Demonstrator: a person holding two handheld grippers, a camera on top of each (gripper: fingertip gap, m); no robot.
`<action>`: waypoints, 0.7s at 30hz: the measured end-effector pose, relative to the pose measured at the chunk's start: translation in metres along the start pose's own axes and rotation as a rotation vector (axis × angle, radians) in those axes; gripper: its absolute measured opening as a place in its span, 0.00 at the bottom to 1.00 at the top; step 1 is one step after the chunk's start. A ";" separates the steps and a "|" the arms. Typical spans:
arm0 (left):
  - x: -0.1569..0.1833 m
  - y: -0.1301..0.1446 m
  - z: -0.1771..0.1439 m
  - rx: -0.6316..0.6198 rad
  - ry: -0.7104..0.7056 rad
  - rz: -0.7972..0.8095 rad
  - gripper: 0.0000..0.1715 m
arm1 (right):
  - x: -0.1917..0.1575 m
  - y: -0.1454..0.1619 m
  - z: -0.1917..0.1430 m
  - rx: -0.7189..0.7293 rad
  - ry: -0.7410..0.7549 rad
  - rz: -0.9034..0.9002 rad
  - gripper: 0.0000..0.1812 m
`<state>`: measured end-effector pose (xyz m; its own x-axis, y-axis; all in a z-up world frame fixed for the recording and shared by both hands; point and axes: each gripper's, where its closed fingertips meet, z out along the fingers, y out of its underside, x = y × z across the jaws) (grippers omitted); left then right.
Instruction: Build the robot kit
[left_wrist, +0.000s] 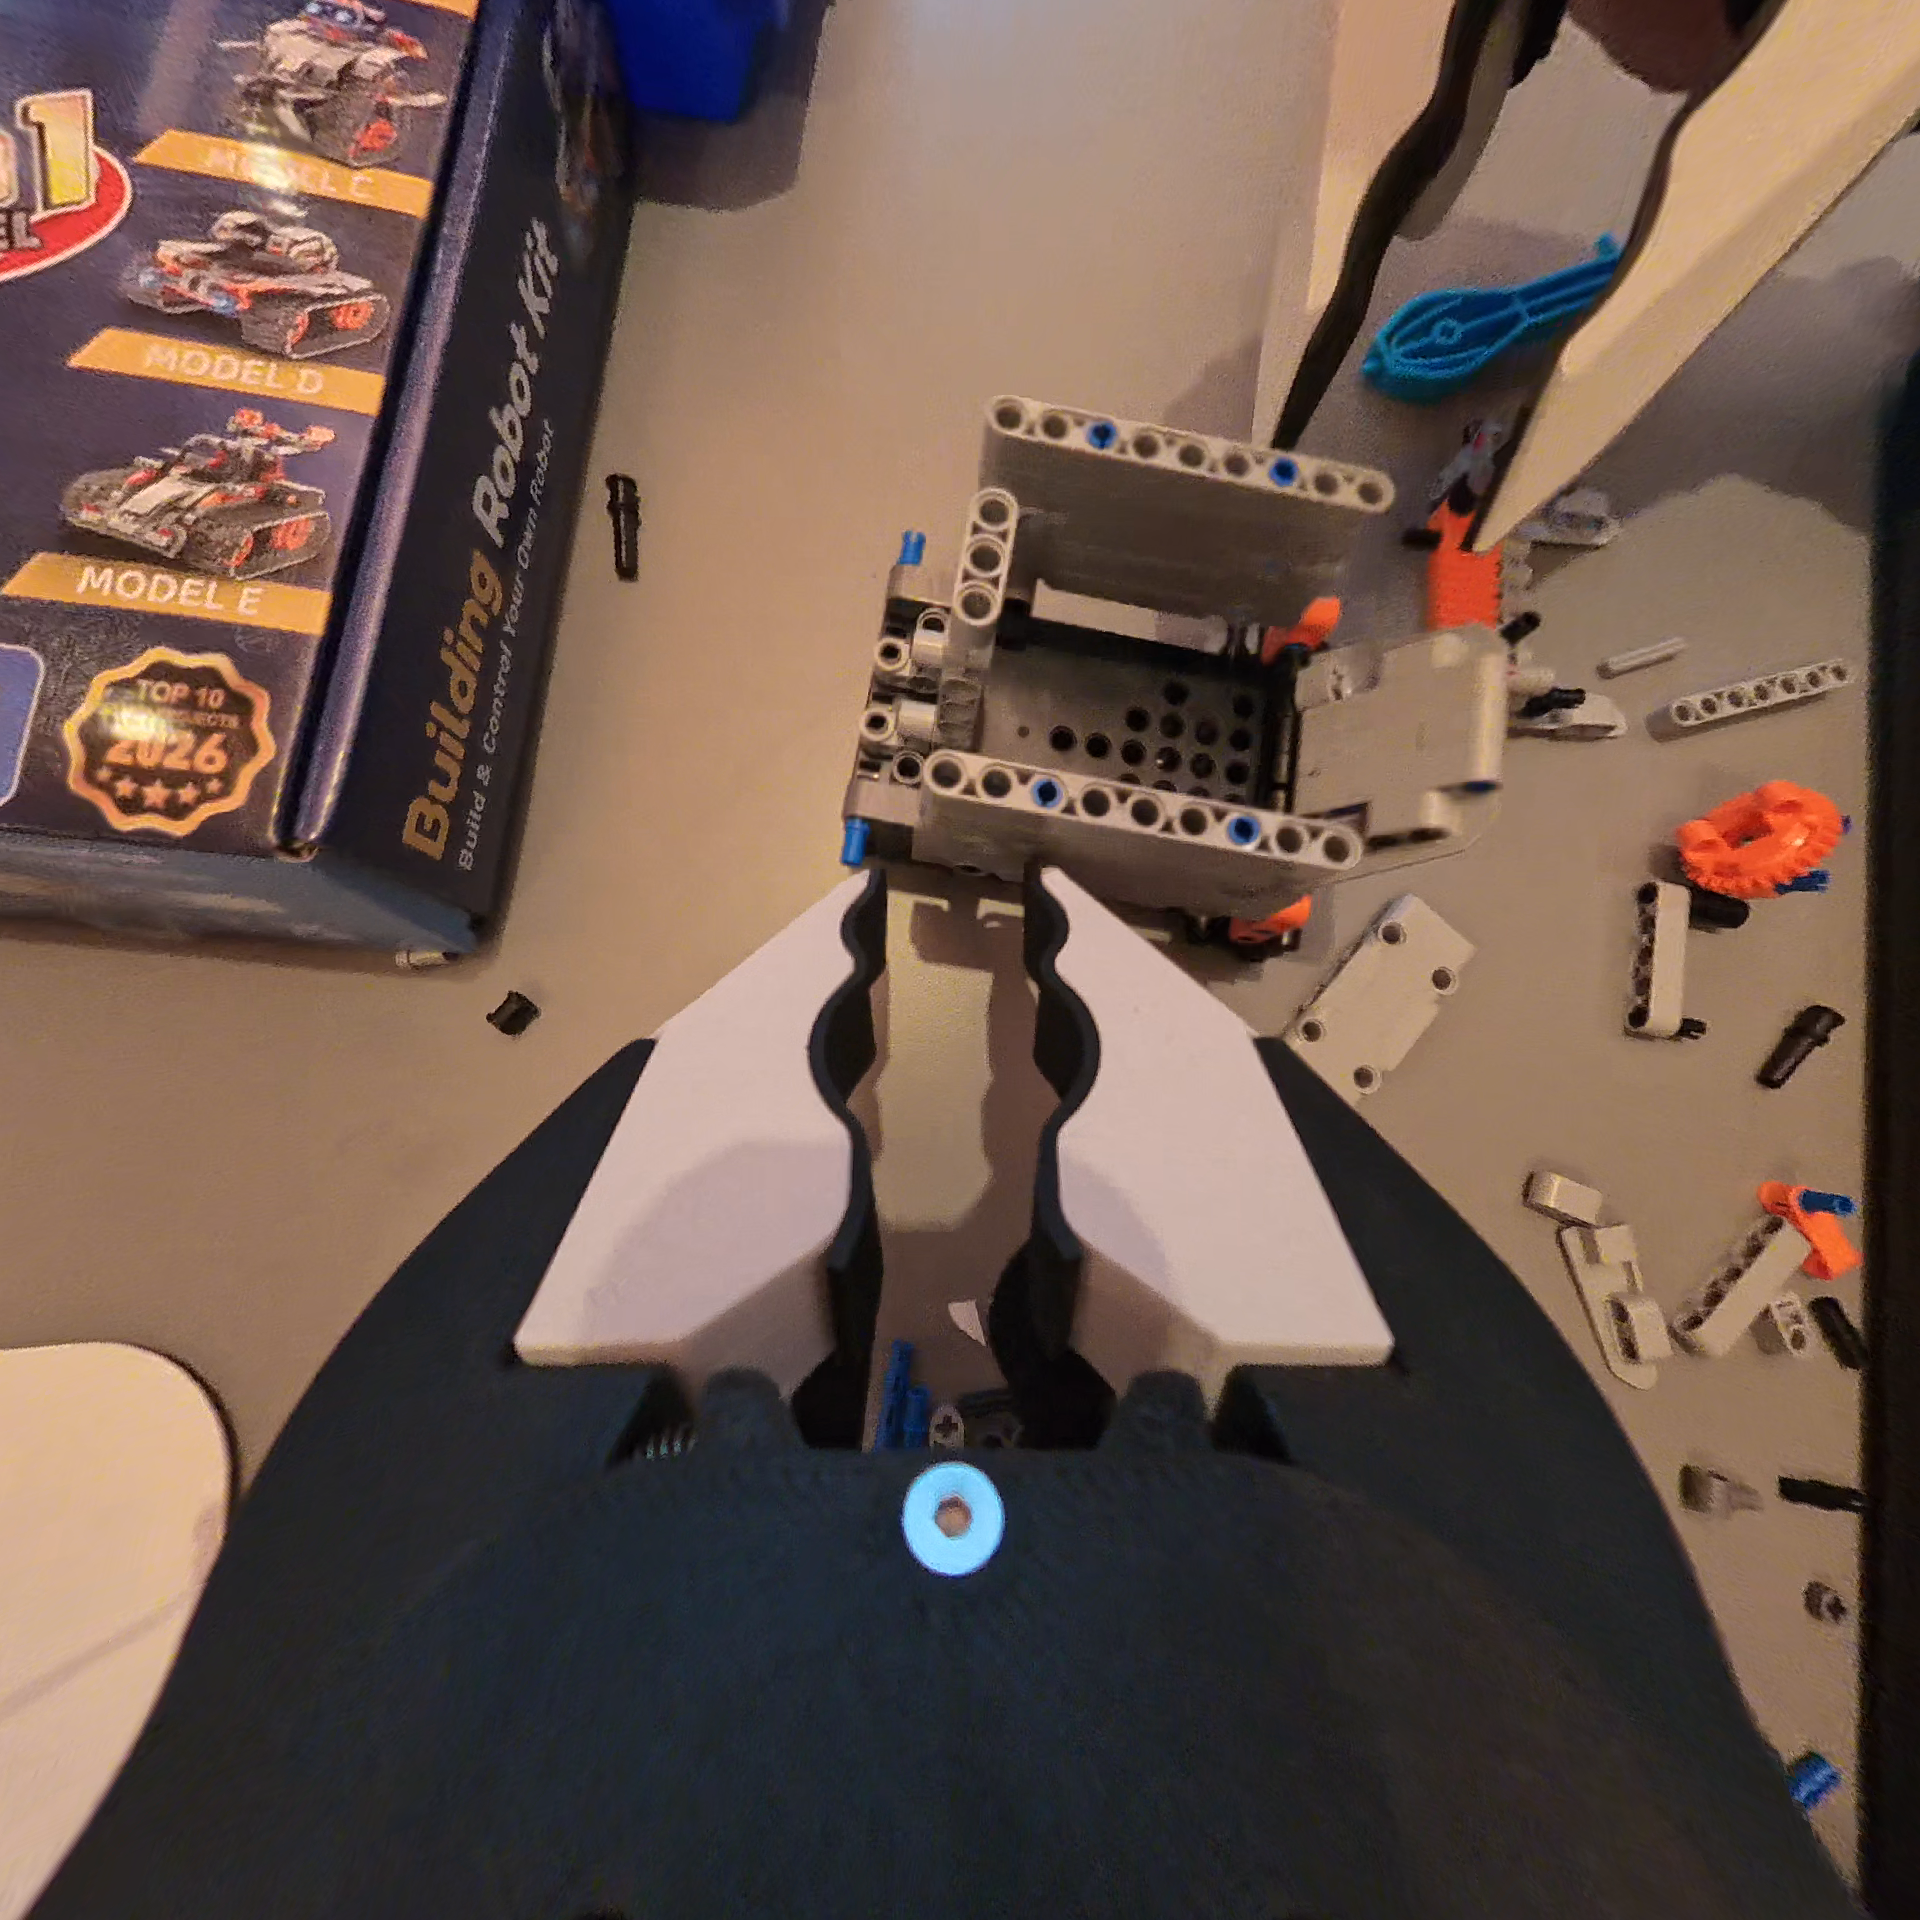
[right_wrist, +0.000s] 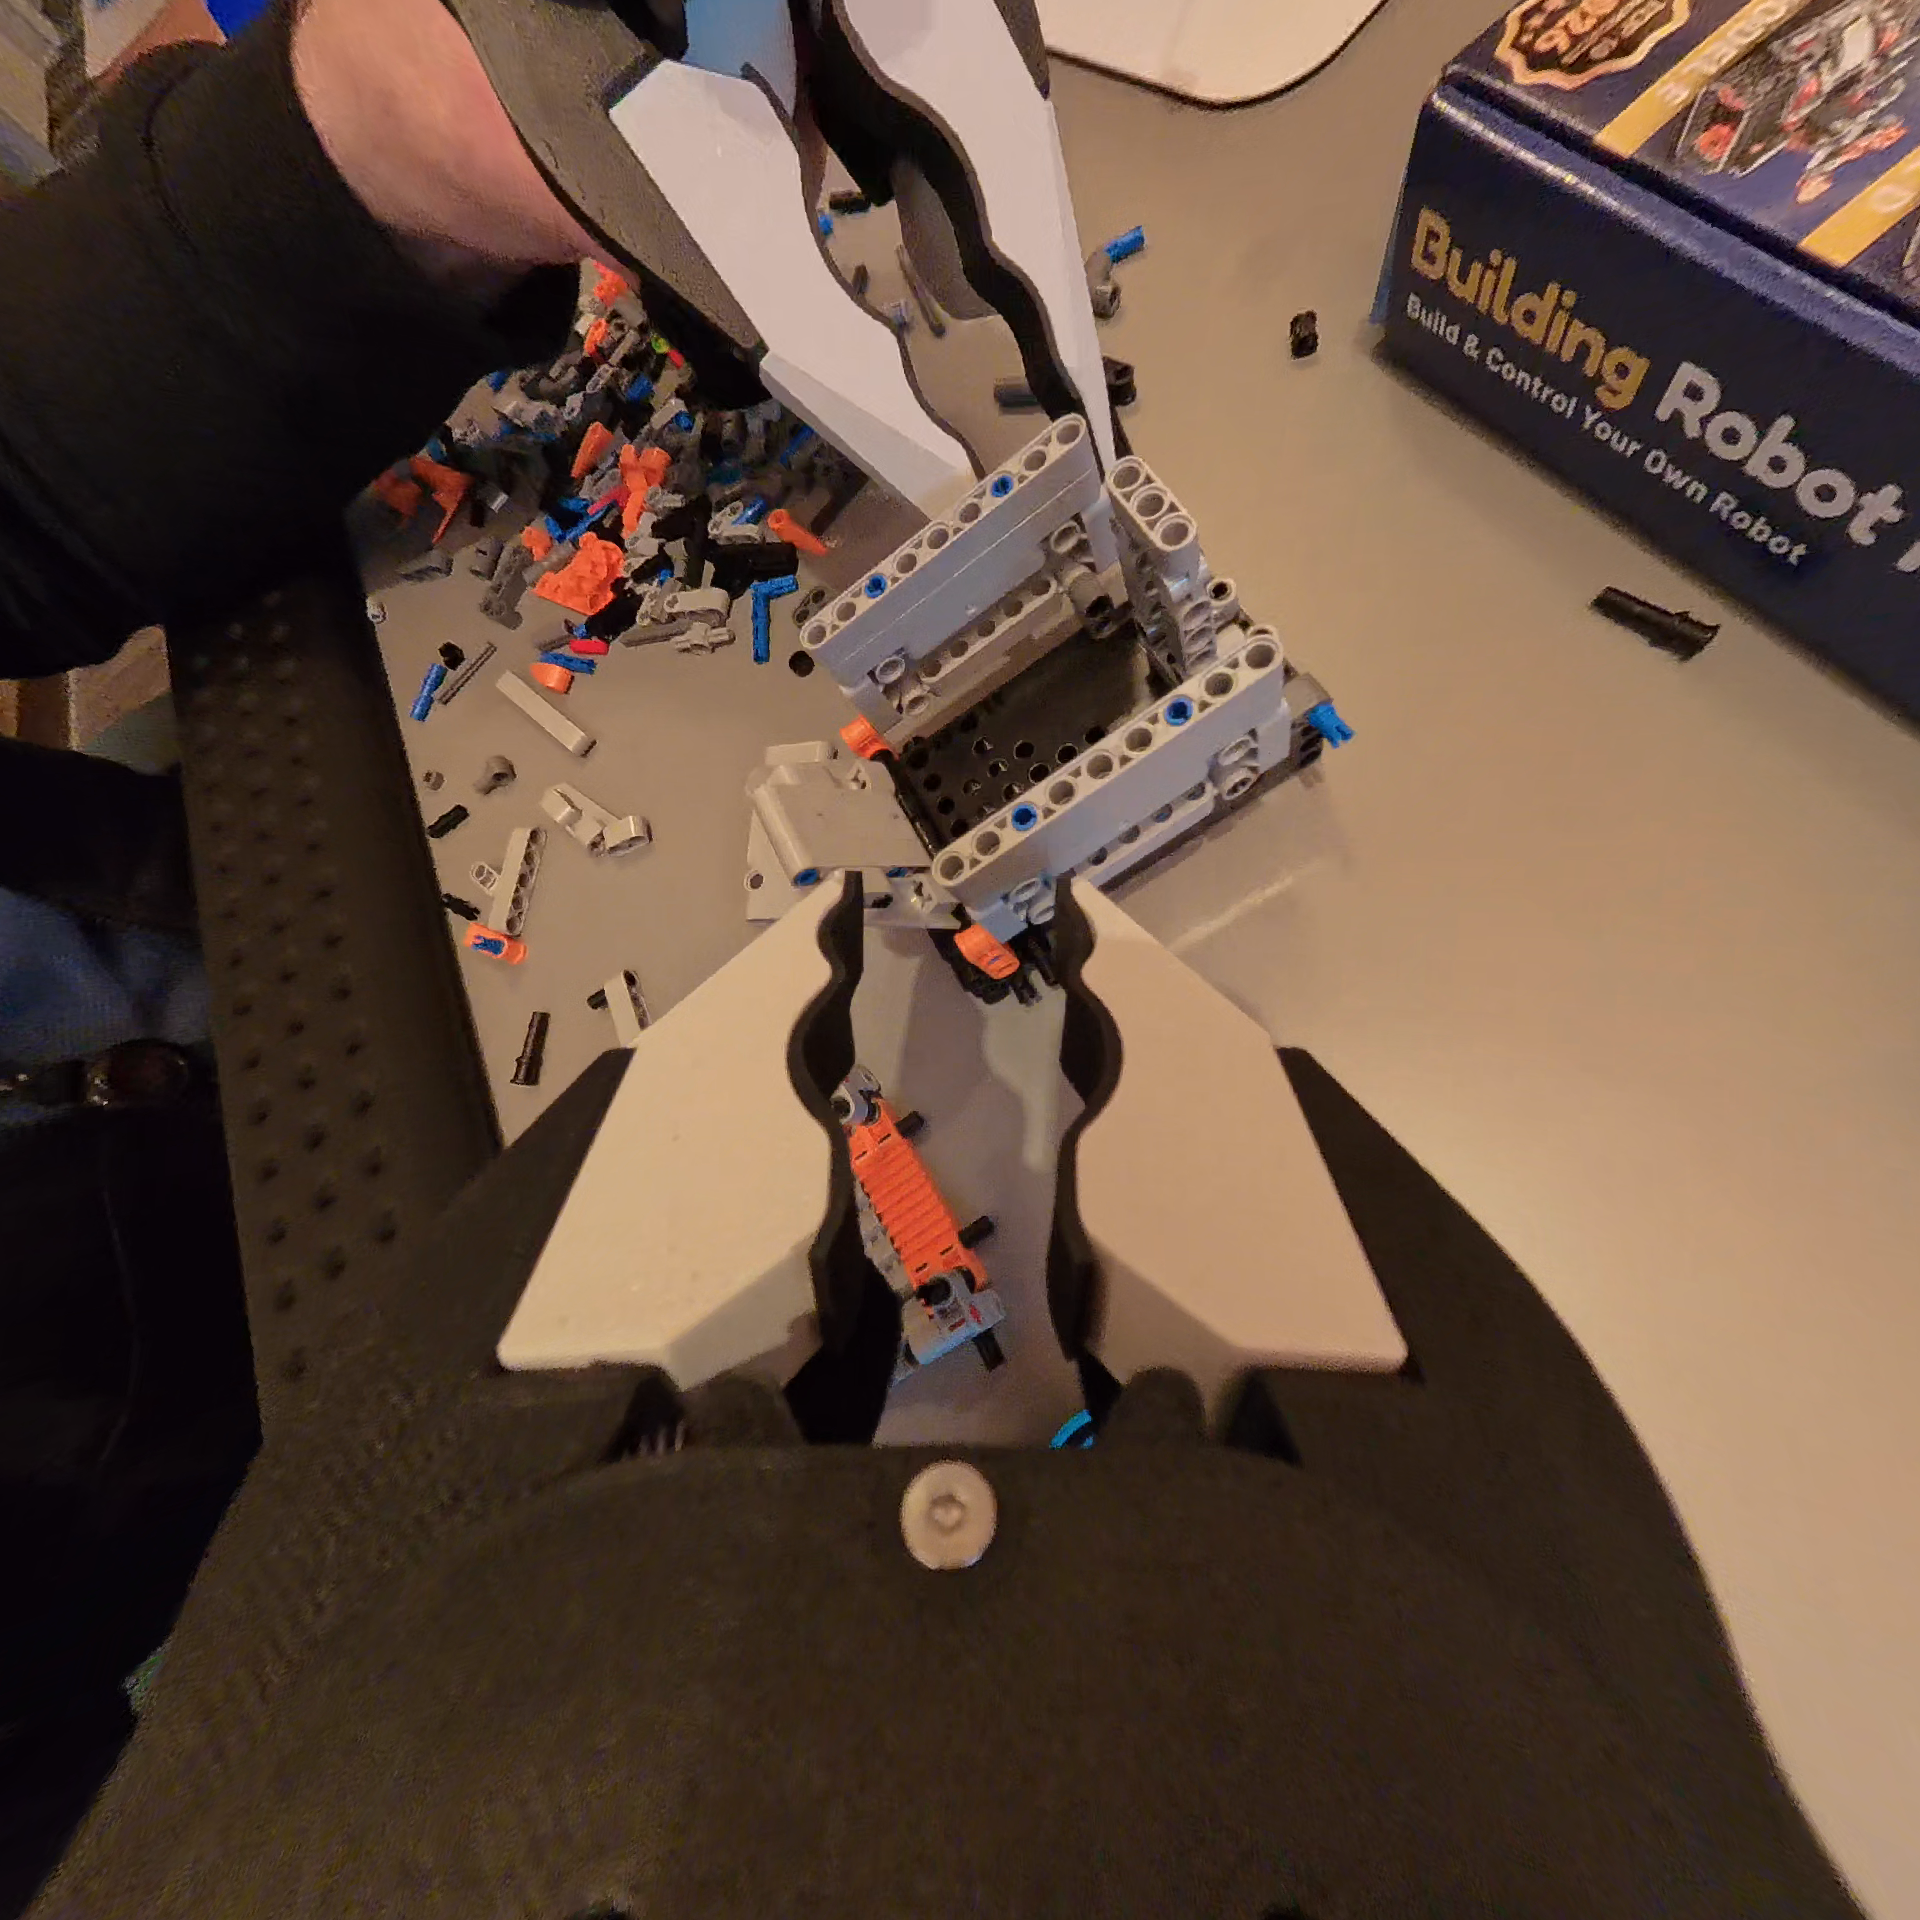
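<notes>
A grey beam frame (left_wrist: 1174, 509) with a black perforated floor, blue pins and a grey block at one end stands on the grey table. My left gripper (left_wrist: 954, 881) is open a little, with its tips against the outer face of the frame's near wall and nothing between them. In the right wrist view the frame (right_wrist: 1101, 758) lies just beyond my right gripper (right_wrist: 961, 896), which is open and empty, its tips at the frame's lower corner. An orange ribbed part (right_wrist: 914, 1205) lies on the table between the right fingers. The left gripper (right_wrist: 1039, 462) reaches the far wall; the right gripper (left_wrist: 1387, 488) shows top right.
A dark blue kit box (left_wrist: 312, 416) lies left of the frame and also shows in the right wrist view (right_wrist: 1662, 364). A pile of loose parts (right_wrist: 623, 540) and scattered pieces (left_wrist: 1714, 935) lie on the table. A blue plastic tool (left_wrist: 1475, 322) lies behind. A gloved hand (right_wrist: 208, 312) holds the left gripper. One gripper's finger ends stand about 10 cm off the other's.
</notes>
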<state>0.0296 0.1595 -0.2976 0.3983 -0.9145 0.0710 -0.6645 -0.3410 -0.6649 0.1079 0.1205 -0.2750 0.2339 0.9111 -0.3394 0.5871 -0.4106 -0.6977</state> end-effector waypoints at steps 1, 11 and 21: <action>-0.001 0.000 -0.001 0.009 0.007 -0.007 0.14 | -0.002 -0.003 -0.002 0.024 -0.007 0.000 0.19; 0.014 -0.008 -0.007 0.044 0.071 0.035 0.22 | 0.006 -0.008 0.007 -0.017 0.164 -0.045 0.22; 0.033 -0.004 -0.010 -0.007 0.128 0.072 0.24 | 0.047 -0.025 0.013 -0.106 0.356 -0.049 0.15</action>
<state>0.0393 0.1289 -0.2853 0.2659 -0.9569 0.1172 -0.6929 -0.2742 -0.6668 0.0940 0.1729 -0.2815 0.4470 0.8929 -0.0535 0.6771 -0.3768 -0.6321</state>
